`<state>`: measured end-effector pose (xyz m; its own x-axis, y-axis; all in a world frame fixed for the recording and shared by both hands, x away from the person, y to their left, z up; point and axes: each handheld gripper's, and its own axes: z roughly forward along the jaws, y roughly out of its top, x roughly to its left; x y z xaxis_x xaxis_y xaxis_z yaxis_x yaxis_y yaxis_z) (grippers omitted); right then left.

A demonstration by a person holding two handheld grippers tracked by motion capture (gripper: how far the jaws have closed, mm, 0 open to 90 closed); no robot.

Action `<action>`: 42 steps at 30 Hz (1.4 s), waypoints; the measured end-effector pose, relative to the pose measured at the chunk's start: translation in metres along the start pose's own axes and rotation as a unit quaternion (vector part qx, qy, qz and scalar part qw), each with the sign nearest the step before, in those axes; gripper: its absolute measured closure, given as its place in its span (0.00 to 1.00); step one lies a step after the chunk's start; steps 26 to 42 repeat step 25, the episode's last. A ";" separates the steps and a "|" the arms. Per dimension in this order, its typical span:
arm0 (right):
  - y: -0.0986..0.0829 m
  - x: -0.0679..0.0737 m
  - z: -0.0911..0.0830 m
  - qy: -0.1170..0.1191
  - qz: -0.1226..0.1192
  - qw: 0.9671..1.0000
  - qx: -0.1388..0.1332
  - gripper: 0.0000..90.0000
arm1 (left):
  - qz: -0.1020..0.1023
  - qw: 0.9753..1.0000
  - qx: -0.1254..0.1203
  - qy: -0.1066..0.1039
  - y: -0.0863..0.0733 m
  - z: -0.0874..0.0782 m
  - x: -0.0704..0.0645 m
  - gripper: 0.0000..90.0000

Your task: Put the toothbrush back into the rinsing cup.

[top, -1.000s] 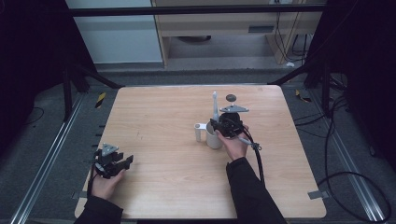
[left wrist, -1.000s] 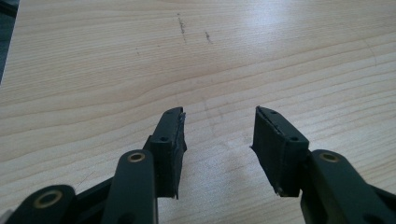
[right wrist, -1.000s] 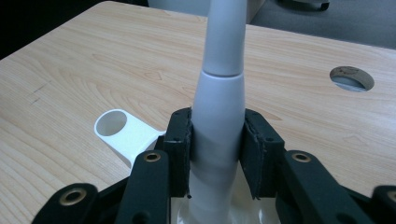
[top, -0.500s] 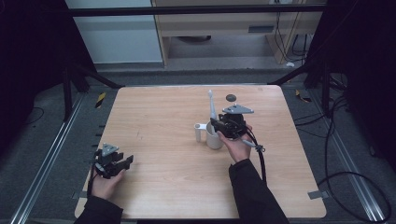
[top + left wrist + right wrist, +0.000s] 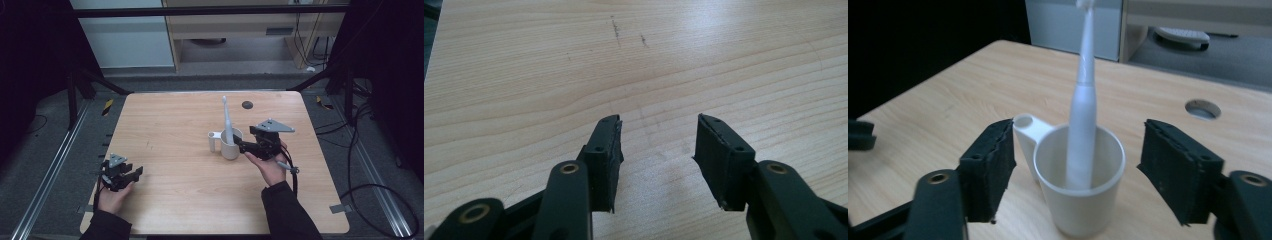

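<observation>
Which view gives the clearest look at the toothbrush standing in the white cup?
The right gripper view: the toothbrush stands upright in the cup, close up between the open fingers, though its head is cut off. The high view shows the whole toothbrush, but small.

I see a white cup with a white toothbrush in it, both plain and unpatterned. My right gripper and my left gripper are black, with brass-coloured rivets on the arms, and each carries a grey plate in the high view. The table is pale wood with fine grain lines and a few dark scuff marks. My sleeves are black.
</observation>
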<state>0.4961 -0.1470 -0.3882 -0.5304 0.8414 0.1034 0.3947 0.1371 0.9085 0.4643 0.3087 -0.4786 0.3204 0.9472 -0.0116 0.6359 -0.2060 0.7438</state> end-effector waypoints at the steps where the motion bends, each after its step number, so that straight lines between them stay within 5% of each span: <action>1: -0.004 -0.002 -0.004 -0.001 -0.001 1.000 0.006 0.30 | -0.001 1.000 -0.001 0.000 0.000 0.000 0.000 0.58; 13: -0.057 -0.035 -0.037 -0.034 0.018 0.998 0.055 0.24 | 0.002 1.000 -0.003 -0.002 0.000 0.000 -0.001 0.56; 19: -0.084 -0.052 -0.050 -0.062 0.038 0.994 0.080 0.23 | 0.004 1.000 -0.004 -0.004 -0.001 0.000 -0.001 0.54; 24: -0.102 -0.065 -0.056 -0.094 0.030 0.991 0.093 0.21 | 0.005 1.000 -0.001 -0.003 -0.001 0.001 0.000 0.53; 42: -0.105 -0.068 -0.057 -0.098 0.032 0.990 0.096 0.20 | 0.005 1.000 -0.001 -0.003 -0.001 0.001 0.000 0.53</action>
